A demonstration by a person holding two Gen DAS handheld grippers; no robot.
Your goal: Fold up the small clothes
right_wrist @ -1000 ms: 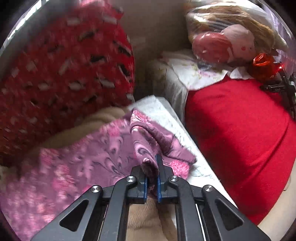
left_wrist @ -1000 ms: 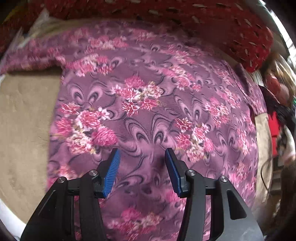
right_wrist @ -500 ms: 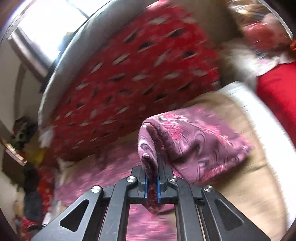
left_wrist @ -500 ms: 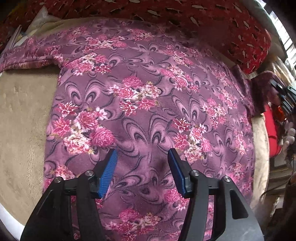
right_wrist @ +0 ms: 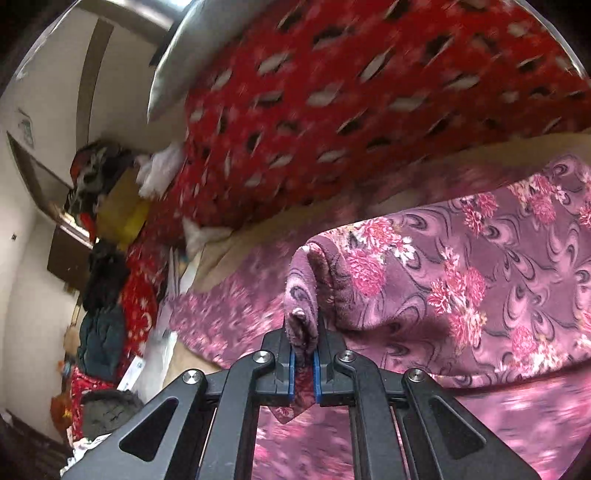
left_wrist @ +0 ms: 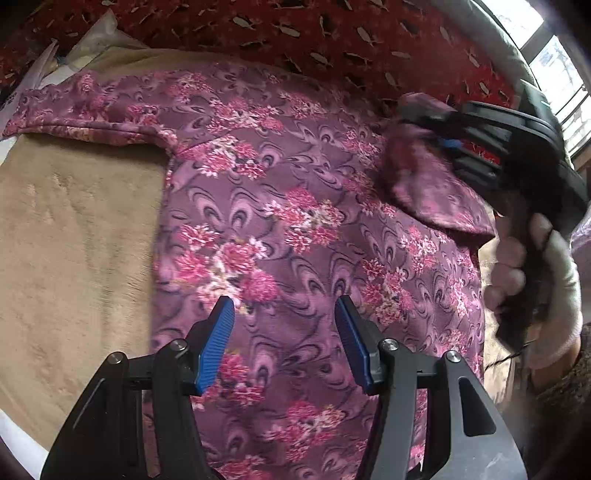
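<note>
Across a beige blanket [left_wrist: 74, 236], the purple floral garment [left_wrist: 295, 229] lies spread flat, its left sleeve [left_wrist: 85, 114] stretched out to the side and a red patterned cushion [left_wrist: 295, 26] lying along its far edge. Left tongs [left_wrist: 284, 347] hang released over the lower middle of the garment, blue pads well apart with nothing between them. Right tongs [right_wrist: 303, 365] are clenched on a bunched fold of the right sleeve [right_wrist: 306, 295], raised off the surface and carried in over the garment's body, with a gloved hand [left_wrist: 532, 288] gripping the handle.
</note>
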